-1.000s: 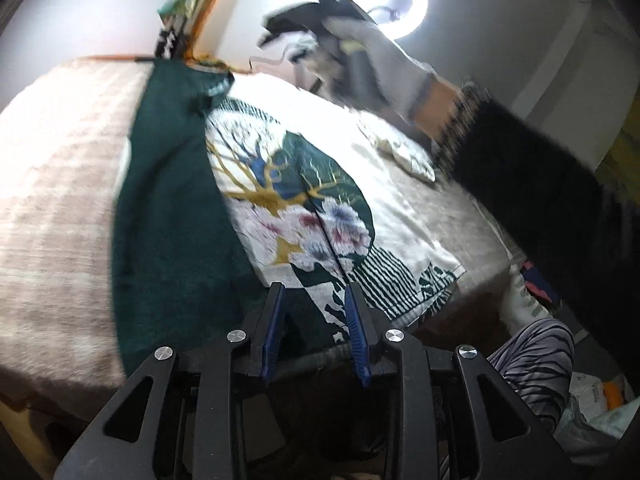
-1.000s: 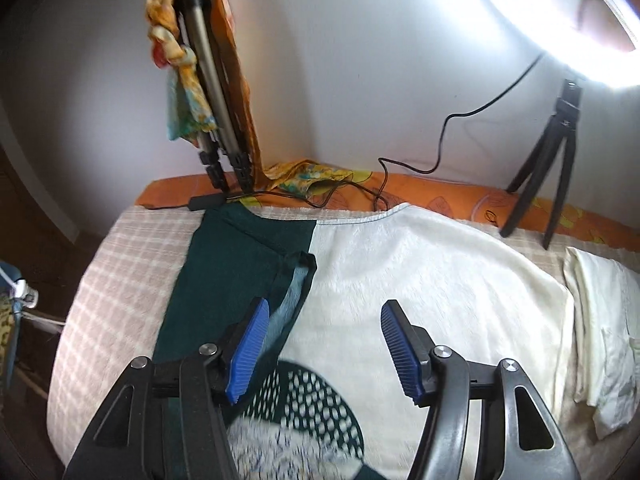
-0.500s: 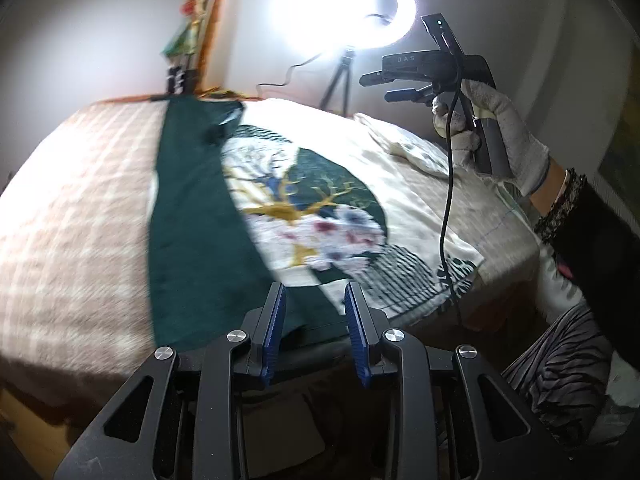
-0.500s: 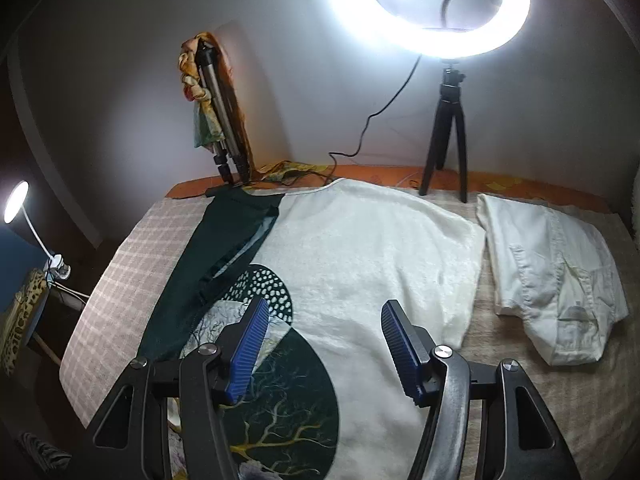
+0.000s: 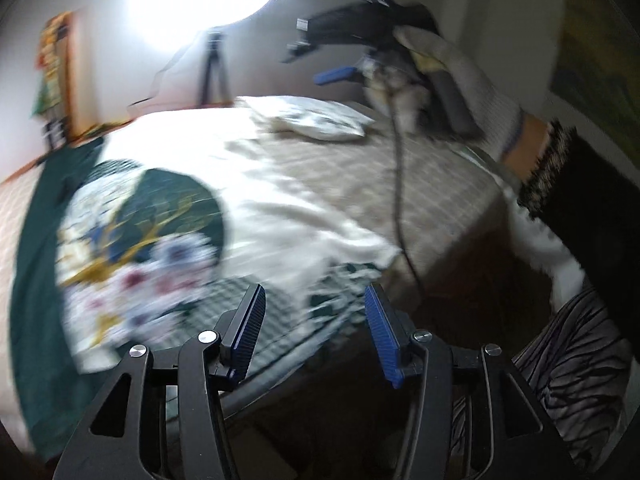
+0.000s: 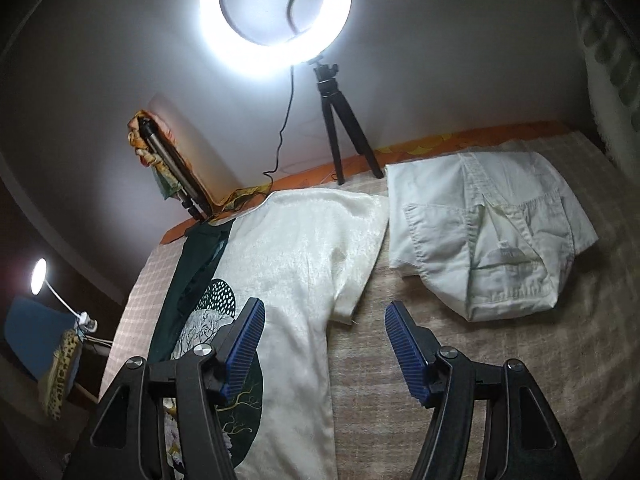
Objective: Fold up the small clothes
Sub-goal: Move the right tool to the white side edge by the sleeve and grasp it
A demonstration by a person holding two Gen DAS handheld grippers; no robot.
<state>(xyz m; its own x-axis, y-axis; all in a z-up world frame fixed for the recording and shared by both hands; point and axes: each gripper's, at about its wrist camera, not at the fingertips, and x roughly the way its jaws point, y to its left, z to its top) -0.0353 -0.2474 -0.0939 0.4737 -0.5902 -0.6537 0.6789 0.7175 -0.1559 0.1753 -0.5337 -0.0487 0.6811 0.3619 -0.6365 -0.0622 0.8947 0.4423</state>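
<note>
Here, printed top flat below both grippers, left gripper just widened, right gripper parted, both empty

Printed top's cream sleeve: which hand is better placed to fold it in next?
Probably right. The right tool hangs open above the sleeve; the left tool, jaws just opening with nothing between them, is down by the hem.

A checked bed cover carries a spread cream-and-green printed top beside a folded white shirt.
</note>
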